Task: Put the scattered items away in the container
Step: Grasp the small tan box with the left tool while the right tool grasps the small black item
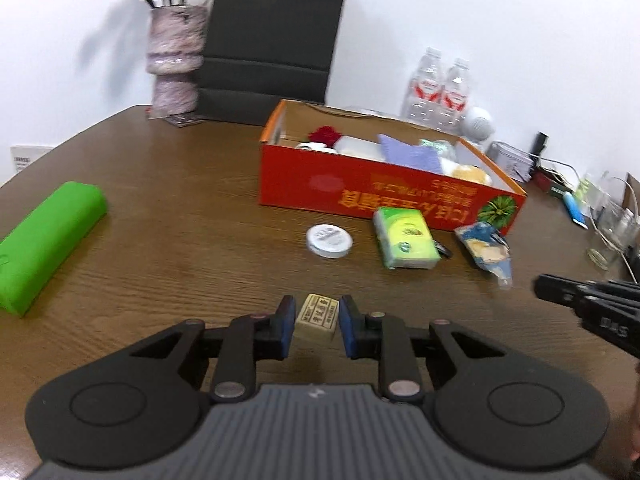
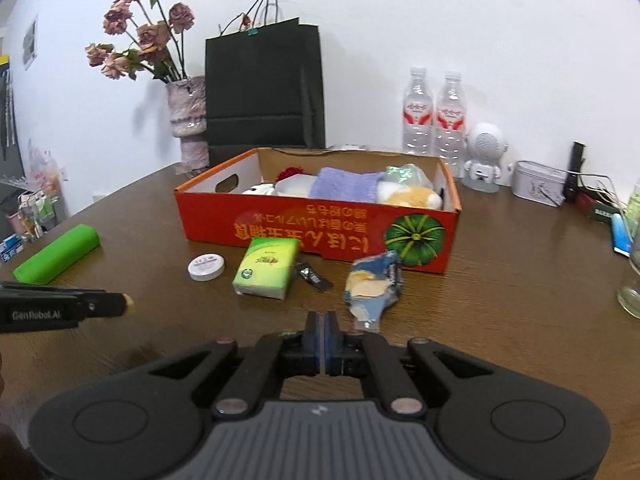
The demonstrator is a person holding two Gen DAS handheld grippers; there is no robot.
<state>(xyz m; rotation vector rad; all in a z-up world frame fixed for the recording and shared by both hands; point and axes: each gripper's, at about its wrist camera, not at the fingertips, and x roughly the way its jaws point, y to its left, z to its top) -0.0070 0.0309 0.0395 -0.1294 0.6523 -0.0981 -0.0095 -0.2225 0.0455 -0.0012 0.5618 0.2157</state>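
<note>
So my left tongs are clamped on a little cream-colored block, pads touching both its sides, held just above the table. My right tongs are pressed together with nothing in them, hovering low off to the side.

Straight ahead of the left tongs and a bit to the right there's a round white tin, a green tissue pack, a small dark tag and a crumpled blue snack packet, all loose on the table. Right behind them sits the red box, already half full of soft stuff. I reckon the block just needs carrying forward and slightly right, over the near wall. The left is the one loaded.
</note>
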